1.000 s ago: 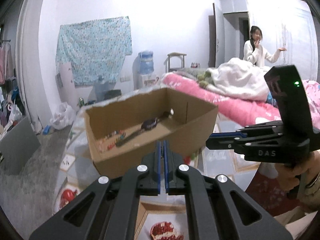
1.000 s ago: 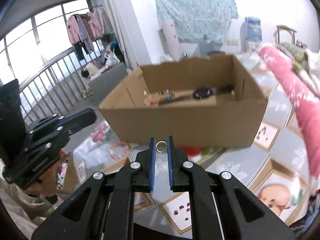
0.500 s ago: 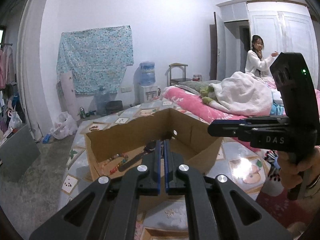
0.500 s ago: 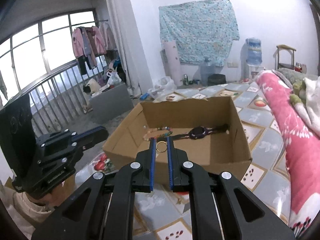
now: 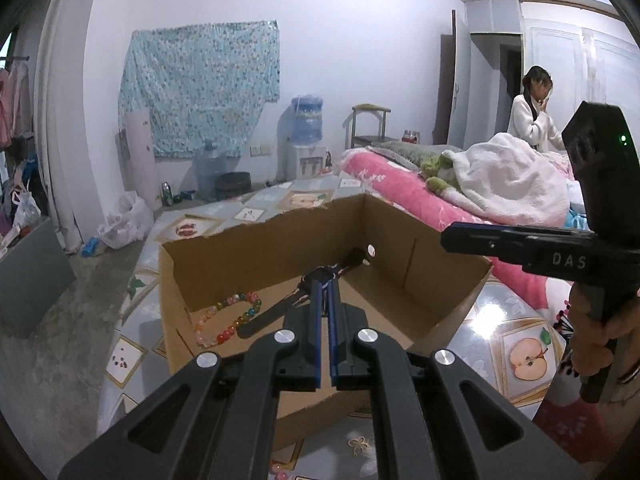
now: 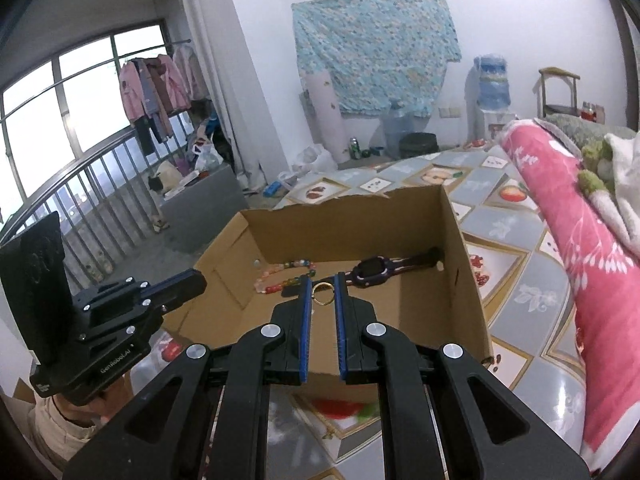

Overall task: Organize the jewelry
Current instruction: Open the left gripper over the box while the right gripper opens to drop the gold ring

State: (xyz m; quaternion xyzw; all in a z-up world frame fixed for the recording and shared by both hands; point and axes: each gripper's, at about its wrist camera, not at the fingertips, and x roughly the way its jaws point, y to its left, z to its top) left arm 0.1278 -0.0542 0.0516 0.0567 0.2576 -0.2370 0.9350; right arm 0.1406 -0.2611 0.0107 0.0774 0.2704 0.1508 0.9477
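Observation:
An open cardboard box (image 6: 348,220) stands on the patterned floor mat. A coloured bead bracelet (image 6: 285,276) and a dark purple watch (image 6: 372,271) lie on its bottom. My right gripper (image 6: 322,278) hangs over the box's near wall, shut on a small gold ring (image 6: 322,295) held upright between its blue pads. My left gripper (image 5: 326,284) is shut with nothing visible between its fingers, and points into the box (image 5: 260,236) over the watch, which it partly hides. The bracelet (image 5: 228,320) lies to its left. Each gripper shows in the other's view: right gripper (image 5: 448,238), left gripper (image 6: 198,280).
A bed with a pink quilt (image 6: 580,220) runs along the right side of the mat. A person in white (image 5: 532,120) stands behind the bed. A water dispenser (image 5: 306,136), a chair (image 5: 370,126) and bags line the far wall. A railing (image 6: 80,200) is at left.
Both views now look down into the box from higher up, so its bottom and the jewelry show more fully. The ring stays clamped in the right gripper. The left stays shut.

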